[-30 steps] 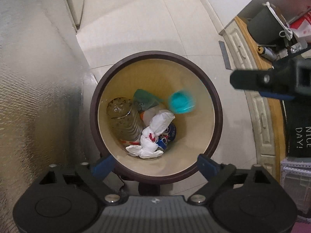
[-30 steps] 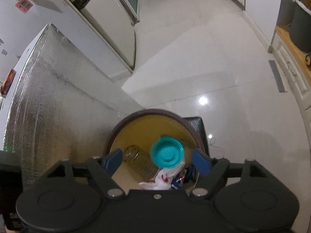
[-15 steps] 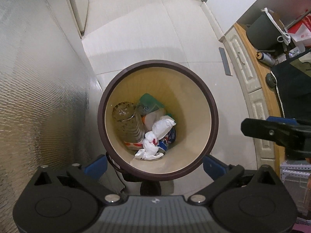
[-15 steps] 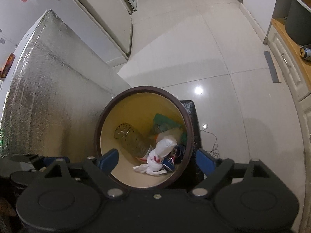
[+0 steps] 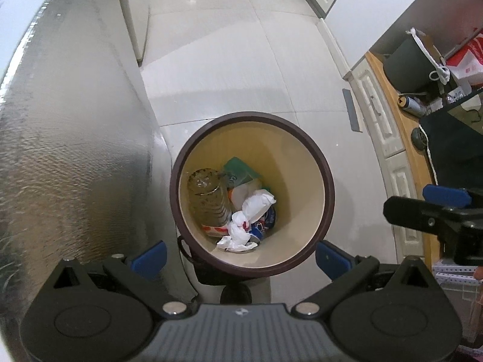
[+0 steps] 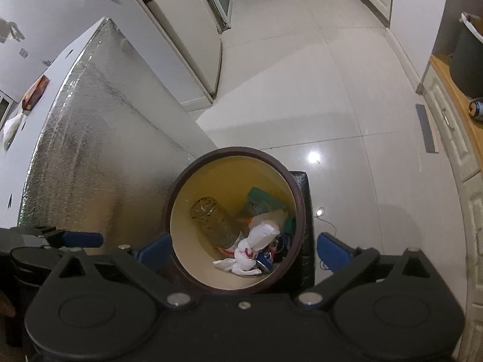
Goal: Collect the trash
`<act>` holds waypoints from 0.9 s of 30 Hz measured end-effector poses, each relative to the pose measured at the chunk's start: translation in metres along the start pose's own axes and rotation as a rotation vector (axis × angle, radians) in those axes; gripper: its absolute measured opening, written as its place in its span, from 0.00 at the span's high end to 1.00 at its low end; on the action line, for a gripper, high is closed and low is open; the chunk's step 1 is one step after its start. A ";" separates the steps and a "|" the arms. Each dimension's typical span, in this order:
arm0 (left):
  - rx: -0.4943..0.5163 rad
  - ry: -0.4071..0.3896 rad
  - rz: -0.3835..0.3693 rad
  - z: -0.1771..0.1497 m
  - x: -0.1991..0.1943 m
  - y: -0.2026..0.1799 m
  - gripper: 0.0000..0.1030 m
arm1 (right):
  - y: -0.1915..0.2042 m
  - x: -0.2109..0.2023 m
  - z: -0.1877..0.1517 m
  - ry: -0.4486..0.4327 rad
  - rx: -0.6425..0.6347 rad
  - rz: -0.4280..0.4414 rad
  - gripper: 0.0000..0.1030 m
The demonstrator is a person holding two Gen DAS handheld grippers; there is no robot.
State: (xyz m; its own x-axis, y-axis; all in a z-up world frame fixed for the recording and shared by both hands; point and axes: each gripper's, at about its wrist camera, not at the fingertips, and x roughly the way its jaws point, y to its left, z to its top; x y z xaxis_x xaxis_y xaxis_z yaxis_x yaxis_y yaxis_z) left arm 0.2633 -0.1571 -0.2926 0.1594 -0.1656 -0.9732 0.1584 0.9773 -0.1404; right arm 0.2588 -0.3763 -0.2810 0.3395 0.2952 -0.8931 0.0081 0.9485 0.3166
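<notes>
A round bin with a brown rim (image 5: 252,117) (image 6: 241,150) stands on the tiled floor. Inside lie a clear plastic bottle (image 5: 208,199) (image 6: 214,223), a crumpled white tissue (image 5: 253,211) (image 6: 256,241), a blue can (image 5: 265,226) (image 6: 268,259) and a green packet (image 5: 238,167) (image 6: 259,199). My left gripper (image 5: 241,258) hangs open above the bin's near rim, holding nothing. My right gripper (image 6: 243,249) is also over the bin, its jaws still opening with nothing between them. Each gripper shows at the edge of the other's view: the right gripper (image 5: 437,208), the left gripper (image 6: 69,238).
A tall box wrapped in silver foil (image 5: 75,150) (image 6: 99,150) stands against the bin's left side. A black block (image 6: 305,211) sits behind the bin. To the right runs a white cabinet (image 5: 392,138) with a wooden top carrying a dark bag (image 5: 410,60) and a can (image 5: 407,102).
The teal round piece between my right jaws a second ago has dropped into the bin. Both grippers have risen, so the bin looks smaller, and the right jaws have spread wider.
</notes>
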 end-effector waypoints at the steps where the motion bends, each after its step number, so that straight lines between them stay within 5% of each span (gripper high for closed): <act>1: -0.003 -0.002 0.002 -0.001 -0.002 0.001 0.00 | 0.001 -0.002 0.000 -0.003 -0.004 0.001 0.00; 27: -0.027 -0.164 -0.003 -0.041 -0.109 0.007 0.00 | 0.029 -0.087 -0.027 -0.094 -0.071 -0.083 0.00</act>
State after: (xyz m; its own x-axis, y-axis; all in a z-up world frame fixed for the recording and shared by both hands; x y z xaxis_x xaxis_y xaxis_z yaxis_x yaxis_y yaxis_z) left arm 0.2069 -0.1263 -0.1951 0.3158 -0.1855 -0.9305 0.1335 0.9796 -0.1500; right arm 0.2039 -0.3713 -0.2032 0.4267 0.2067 -0.8805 -0.0253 0.9759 0.2168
